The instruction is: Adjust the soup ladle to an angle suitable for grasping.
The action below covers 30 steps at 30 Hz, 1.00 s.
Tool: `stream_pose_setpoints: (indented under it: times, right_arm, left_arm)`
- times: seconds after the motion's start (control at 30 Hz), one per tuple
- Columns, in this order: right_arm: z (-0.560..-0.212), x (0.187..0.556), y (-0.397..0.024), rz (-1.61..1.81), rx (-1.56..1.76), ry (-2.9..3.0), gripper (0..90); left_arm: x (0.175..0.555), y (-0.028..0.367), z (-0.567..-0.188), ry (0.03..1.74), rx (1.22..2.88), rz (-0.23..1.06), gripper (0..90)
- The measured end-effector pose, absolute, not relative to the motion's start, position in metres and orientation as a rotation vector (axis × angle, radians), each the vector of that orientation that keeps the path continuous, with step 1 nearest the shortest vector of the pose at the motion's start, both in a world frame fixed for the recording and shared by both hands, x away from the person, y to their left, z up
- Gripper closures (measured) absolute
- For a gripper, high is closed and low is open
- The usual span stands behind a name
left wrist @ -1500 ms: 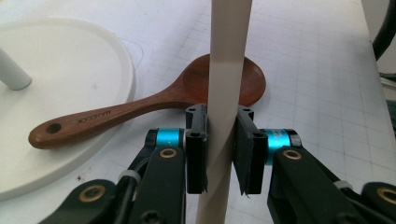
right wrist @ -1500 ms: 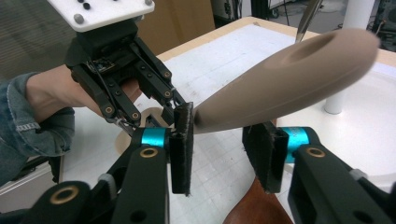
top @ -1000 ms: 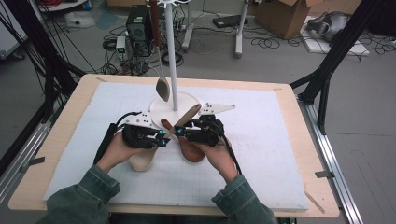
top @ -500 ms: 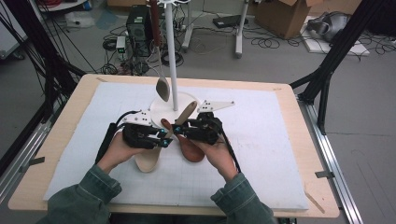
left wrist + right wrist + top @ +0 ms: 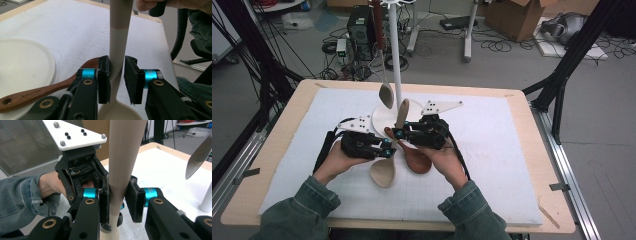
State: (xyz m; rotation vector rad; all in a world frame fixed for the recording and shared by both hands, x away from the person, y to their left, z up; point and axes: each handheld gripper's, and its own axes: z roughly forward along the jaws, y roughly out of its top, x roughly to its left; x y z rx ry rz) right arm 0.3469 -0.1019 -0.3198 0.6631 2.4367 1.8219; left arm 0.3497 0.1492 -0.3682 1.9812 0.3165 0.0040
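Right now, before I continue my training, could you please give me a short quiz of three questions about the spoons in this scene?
1. True or false: the metal spoon hangs from the white stand.
2. Besides the pale wooden spoon, how many spoons are in the high view?
3. On what does the handle of the dark wooden spoon rest?
A. the white round base
B. a cardboard box
C. a sleeve

Key: 1 true; 2 two; 3 A.

- My white mat (image 5: pixel 492 165) covers the wooden table (image 5: pixel 557 210).
- A metal spoon (image 5: pixel 385 94) hangs by the white stand pole (image 5: pixel 395 55).
- A cardboard box (image 5: pixel 512 12) sits on the floor behind.
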Motion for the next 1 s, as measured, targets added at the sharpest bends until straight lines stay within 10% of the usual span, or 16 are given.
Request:
stream_pose_setpoints:
  times: [1.0]
  right_arm:
    - [-0.335, 0.346, -0.088, 1.797, 0.665, 2.436, 77.1]
  left_arm:
    - [0.347, 0.152, -0.364, 0.353, 1.942, 0.038, 76.0]
